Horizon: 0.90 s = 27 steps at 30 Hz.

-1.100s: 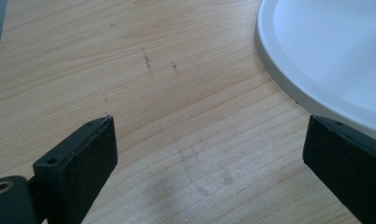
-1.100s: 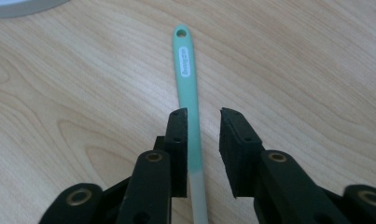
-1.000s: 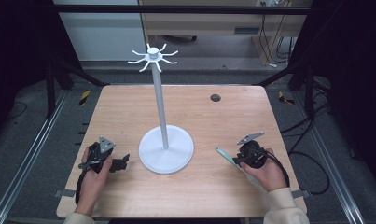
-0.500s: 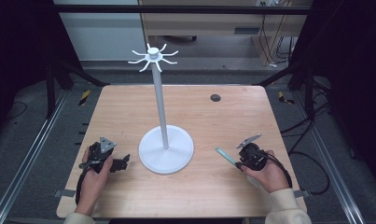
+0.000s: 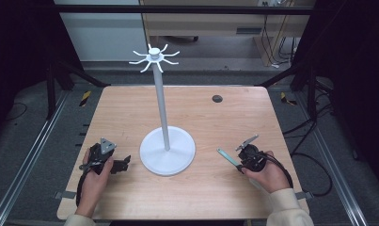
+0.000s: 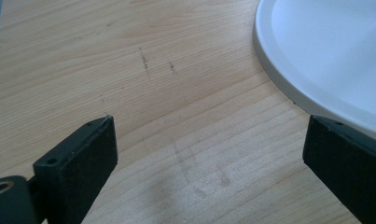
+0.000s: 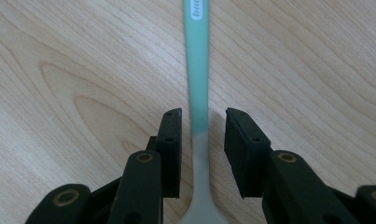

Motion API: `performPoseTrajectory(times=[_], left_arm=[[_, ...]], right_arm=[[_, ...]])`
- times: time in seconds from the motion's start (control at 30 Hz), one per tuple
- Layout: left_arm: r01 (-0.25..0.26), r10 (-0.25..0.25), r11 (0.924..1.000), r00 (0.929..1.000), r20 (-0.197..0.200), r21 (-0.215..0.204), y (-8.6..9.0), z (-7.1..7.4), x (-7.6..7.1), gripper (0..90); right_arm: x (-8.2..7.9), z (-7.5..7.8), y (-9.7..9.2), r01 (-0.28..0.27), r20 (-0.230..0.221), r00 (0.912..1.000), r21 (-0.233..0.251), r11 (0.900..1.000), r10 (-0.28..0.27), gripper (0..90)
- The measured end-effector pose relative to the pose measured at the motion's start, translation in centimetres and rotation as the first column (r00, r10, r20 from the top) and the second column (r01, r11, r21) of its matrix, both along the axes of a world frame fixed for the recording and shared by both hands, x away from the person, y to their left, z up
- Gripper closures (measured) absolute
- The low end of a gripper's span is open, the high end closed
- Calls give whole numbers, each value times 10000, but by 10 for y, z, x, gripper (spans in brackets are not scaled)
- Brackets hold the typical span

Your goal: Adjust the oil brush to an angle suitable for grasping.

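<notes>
- Your right gripper (image 7: 202, 128) has its two black jaws a little apart, one on each side of the slim green-and-white plastic toothbrush (image 7: 198, 74), with a thin strip of wood showing between each pad and the handle, so nothing is clamped.
- Your toothbrush lies flat on the light wooden table (image 5: 130, 108); in the right gripper view its green handle runs straight away from the jaws, and it turns white where it passes between them.
- From the high view, your right gripper (image 5: 240, 155) sits near the table's right front part, and the green end of the toothbrush (image 5: 228, 158) sticks out toward the middle.
- Your left gripper (image 6: 209, 154) has its jaws wide apart over bare wood, with nothing between them.
- Your left gripper (image 5: 125, 162) rests on the table at the left front in the high view, just beside the round white base of the tall white stand (image 5: 167, 150).
- That stand carries a thin upright pole topped by a small ring of white hooks, and it sits between your two hands.
- One jaw of the left gripper, in its own view, lies right at the rim of that stand's white base (image 6: 316, 56).
</notes>
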State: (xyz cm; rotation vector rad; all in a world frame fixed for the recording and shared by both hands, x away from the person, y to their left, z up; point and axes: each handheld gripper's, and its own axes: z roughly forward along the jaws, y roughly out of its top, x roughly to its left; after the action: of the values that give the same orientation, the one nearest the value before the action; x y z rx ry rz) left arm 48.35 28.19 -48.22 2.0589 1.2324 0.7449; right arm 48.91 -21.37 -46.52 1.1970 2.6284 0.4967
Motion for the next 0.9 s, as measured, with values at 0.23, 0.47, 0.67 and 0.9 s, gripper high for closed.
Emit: performPoseTrajectory(times=[0.23,0.47,0.67,0.9], left_arm=[[-15,15,10000,10000,-12,46,0,0,-1,27],[-4,4,10000,10000,-26,87,-1,-1,-1,27],[10,-10,9999,10000,-27,100,-1,-1,-1,27],[4,-4,10000,10000,-23,70,-1,-1,-1,27]], right_arm=[[4,9,2,-100,-41,9999,-153,9998,100,689],[8,11,4,-380,-478,9982,-369,9986,363,692],[13,3,5,-572,-840,9951,-582,9967,522,699],[15,-2,8,-744,-1036,9924,-729,9946,667,732]])
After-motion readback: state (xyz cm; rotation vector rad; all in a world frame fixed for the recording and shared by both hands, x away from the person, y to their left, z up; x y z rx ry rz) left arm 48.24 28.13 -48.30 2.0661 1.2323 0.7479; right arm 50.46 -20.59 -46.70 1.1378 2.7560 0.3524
